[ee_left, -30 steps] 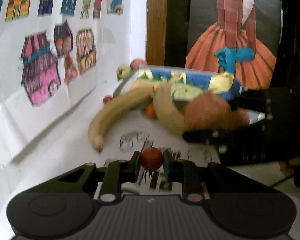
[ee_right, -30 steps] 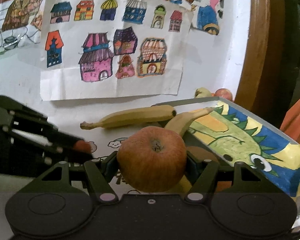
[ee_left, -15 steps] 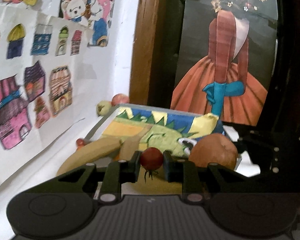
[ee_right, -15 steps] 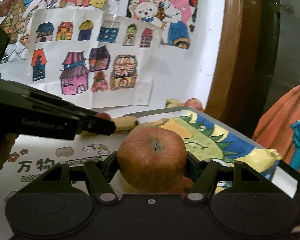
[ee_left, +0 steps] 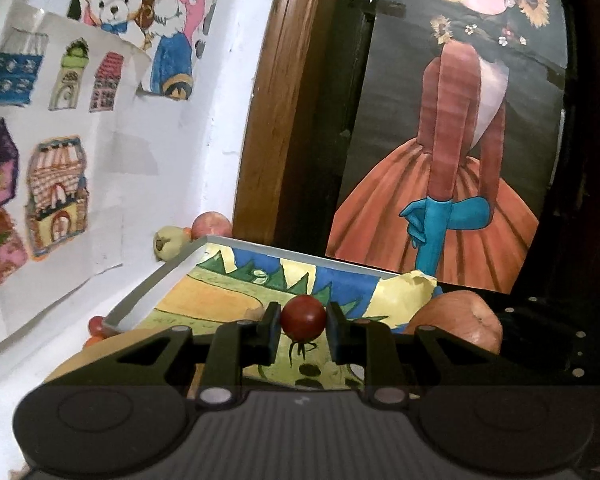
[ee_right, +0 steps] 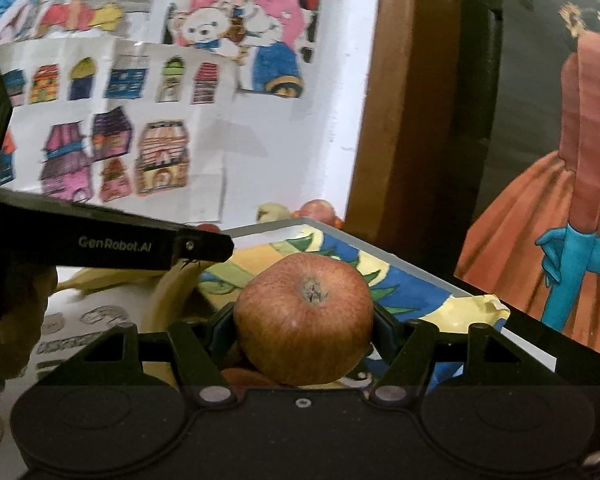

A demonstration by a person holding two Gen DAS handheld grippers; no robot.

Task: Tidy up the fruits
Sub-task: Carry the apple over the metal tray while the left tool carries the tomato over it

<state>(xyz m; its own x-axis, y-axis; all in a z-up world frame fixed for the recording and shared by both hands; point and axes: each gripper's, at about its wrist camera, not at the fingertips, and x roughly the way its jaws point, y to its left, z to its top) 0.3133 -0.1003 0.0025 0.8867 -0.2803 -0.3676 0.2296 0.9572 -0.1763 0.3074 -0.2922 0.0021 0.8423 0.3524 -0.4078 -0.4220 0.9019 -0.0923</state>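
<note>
My left gripper (ee_left: 303, 330) is shut on a small red cherry tomato (ee_left: 303, 317), held above the near part of a tray lined with a coloured drawing (ee_left: 236, 300). My right gripper (ee_right: 304, 332) is shut on a reddish-brown apple (ee_right: 303, 318), also raised over that tray (ee_right: 420, 276). The apple (ee_left: 456, 322) shows at the right in the left wrist view. The left gripper's finger (ee_right: 140, 246) crosses the right wrist view from the left. Bananas (ee_right: 168, 292) lie by the tray's left side, partly hidden.
A pale apple (ee_left: 168, 242) and a red apple (ee_left: 212, 224) sit behind the tray against the white wall with drawings. Small tomatoes (ee_left: 96, 326) lie left of the tray. A brown wooden door frame (ee_left: 276, 120) and a dark poster stand behind.
Both grippers have risen and moved forward over the tray, each still holding its fruit. The bananas have dropped out of the left wrist view.
</note>
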